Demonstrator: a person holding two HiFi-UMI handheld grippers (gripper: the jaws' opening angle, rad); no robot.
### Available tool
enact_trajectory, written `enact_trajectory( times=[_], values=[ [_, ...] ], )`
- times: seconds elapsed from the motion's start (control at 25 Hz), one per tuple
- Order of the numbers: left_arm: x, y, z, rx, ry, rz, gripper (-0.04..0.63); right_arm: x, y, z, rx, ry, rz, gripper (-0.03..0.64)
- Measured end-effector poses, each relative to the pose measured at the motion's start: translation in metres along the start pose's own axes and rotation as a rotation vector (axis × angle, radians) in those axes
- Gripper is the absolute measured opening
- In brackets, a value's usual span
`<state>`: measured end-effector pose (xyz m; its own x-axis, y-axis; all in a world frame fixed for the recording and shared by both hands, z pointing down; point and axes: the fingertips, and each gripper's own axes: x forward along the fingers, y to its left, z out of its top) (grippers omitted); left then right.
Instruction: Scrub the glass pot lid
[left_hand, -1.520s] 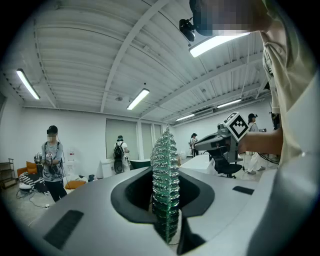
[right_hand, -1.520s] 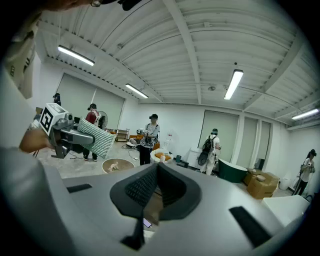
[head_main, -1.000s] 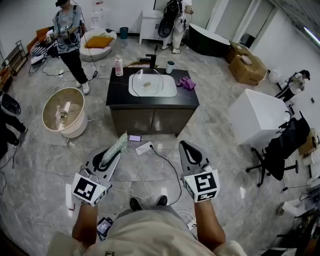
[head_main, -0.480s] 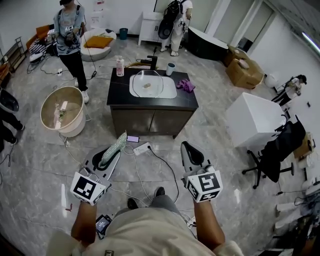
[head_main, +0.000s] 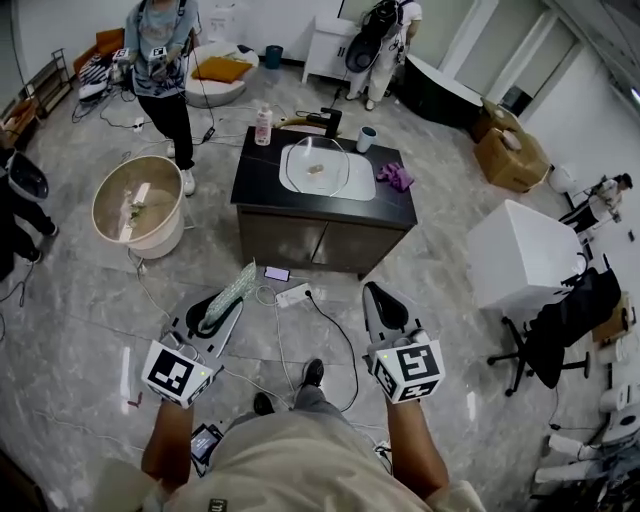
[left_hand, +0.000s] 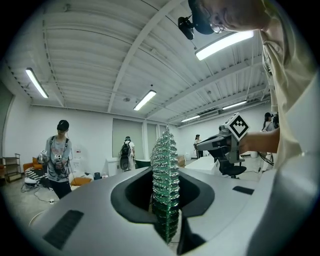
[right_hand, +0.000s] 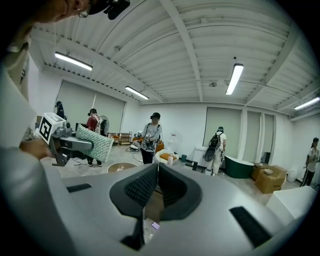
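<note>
The glass pot lid lies in the white sink basin of a dark counter, far ahead of both grippers in the head view. My left gripper is shut on a green ribbed scrub sponge that sticks out past the jaws. In the left gripper view the sponge stands edge-on between the left gripper jaws. My right gripper is shut with nothing in it; in its own view the right gripper has its pads pressed together.
On the counter stand a bottle, a black faucet, a cup and a purple cloth. A round tub sits at the left, a white cabinet and an office chair at the right. Cables and a power strip lie on the floor. People stand behind.
The counter has shifted lower and to the right in the head view and looks a little nearer. Both grippers keep their places and their hold.
</note>
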<state>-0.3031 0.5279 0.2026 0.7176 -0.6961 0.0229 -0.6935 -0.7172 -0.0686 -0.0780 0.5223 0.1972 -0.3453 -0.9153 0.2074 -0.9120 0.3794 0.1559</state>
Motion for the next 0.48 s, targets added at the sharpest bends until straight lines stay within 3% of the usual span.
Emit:
enact_trajectory(
  times=[0.48],
  values=[
    [0.052, 0.025, -0.008, -0.014, 0.044, 0.055, 0.090, 0.069, -0.040, -0.007, 0.024, 0.010, 0.070, 0.025]
  ],
)
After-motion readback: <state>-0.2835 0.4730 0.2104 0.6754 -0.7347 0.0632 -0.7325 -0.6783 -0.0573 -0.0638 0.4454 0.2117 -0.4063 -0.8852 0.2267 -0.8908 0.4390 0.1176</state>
